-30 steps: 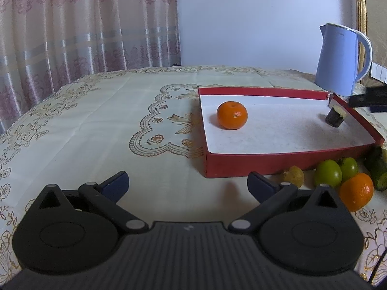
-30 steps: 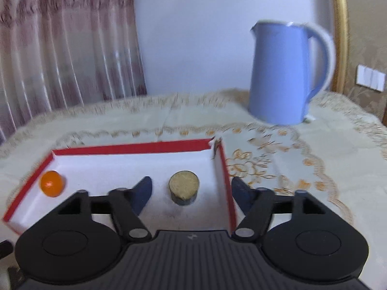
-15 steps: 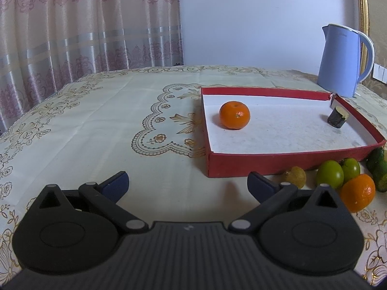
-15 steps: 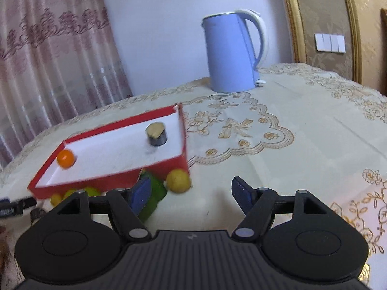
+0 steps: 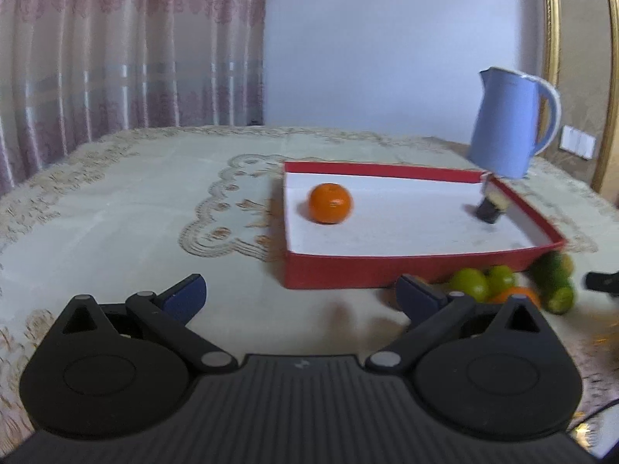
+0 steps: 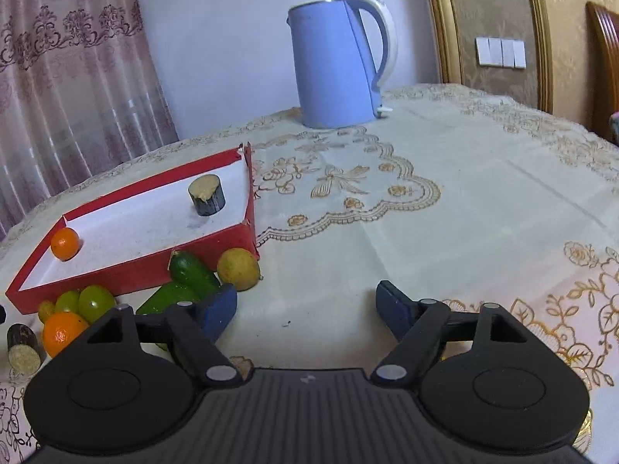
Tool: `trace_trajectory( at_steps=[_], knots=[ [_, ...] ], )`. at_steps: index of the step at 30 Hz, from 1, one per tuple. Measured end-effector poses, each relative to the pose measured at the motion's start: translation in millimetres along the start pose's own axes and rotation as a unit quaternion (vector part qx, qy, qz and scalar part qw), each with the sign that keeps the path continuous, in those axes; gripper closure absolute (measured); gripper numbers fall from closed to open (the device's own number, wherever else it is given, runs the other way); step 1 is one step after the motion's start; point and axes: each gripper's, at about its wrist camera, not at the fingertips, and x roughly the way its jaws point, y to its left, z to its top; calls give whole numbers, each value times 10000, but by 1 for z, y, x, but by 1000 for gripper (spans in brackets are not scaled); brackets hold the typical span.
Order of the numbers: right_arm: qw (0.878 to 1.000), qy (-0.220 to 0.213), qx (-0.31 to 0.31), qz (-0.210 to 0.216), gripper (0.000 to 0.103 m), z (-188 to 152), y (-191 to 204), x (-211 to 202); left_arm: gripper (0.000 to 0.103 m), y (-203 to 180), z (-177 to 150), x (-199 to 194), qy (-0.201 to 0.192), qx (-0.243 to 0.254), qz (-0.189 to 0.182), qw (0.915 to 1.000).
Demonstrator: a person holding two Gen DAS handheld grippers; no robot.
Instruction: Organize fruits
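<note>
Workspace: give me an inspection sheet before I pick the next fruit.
Surface: embroidered tablecloth.
Job's things: red tray holds one orange and a dark cut stub; outside its near wall lie a yellow fruit, green cucumbers, green fruits, a second orange, another stub.
Clutter: blue kettle.
Grippers: left gripper open, empty; right gripper open, empty, jaws just widened.
Cables: nothing seen.
Surroundings: curtain, wall switches.

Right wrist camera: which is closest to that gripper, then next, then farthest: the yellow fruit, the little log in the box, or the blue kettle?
1. Yellow fruit, just outside the box's corner.
2. Little log, inside the red box.
3. Blue kettle, at the back.
</note>
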Motion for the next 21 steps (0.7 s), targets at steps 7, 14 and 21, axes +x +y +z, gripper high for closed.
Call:
trace_trajectory(
  at_steps=[7,14,21],
  knots=[
    [9996,81,-248,-134,21,-2,9,2,0,-28,1,-9,109,31,-240,9996],
    [9996,108,-251,-118,20,-2,8,3,0,-40,-5,5,320,350,-238,9986],
    [9994,142,-288,-131,19,-1,10,4,0,-38,-3,17,456,885,-722,9924]
  ],
)
